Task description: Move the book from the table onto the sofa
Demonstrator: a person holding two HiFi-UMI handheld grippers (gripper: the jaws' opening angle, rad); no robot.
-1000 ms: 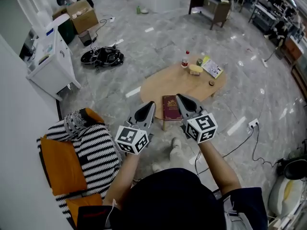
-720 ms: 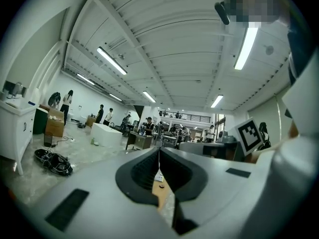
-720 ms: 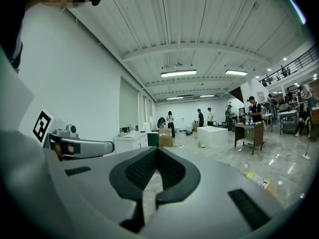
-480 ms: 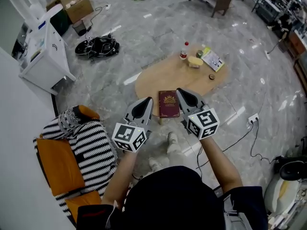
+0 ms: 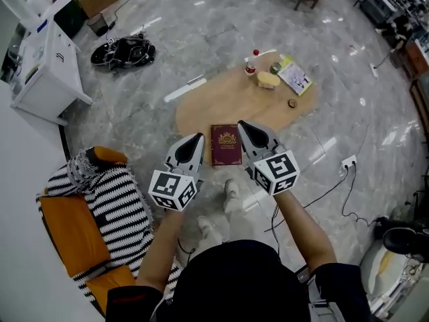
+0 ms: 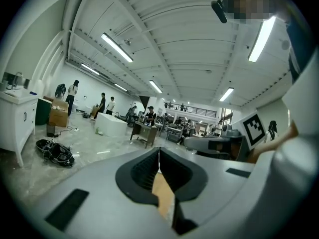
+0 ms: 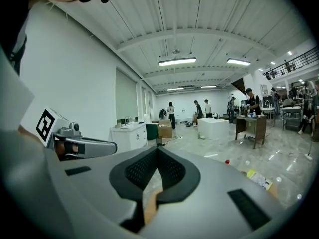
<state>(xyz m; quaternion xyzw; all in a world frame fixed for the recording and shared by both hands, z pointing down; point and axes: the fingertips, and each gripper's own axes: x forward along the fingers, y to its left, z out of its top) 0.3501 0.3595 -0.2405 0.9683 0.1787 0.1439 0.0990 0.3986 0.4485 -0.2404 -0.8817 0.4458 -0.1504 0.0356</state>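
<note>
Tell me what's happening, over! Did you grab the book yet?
Left gripper and right gripper both shut, empty. Book flat on table, near edge, untouched. Nothing lying on it, over.

My head camera looks steeply down from high on the table (image 5: 208, 106), the left gripper (image 5: 198, 138) and the right gripper (image 5: 242, 125). Each gripper camera rides just behind its own jaws, facing almost level, and catches the other gripper.
</note>
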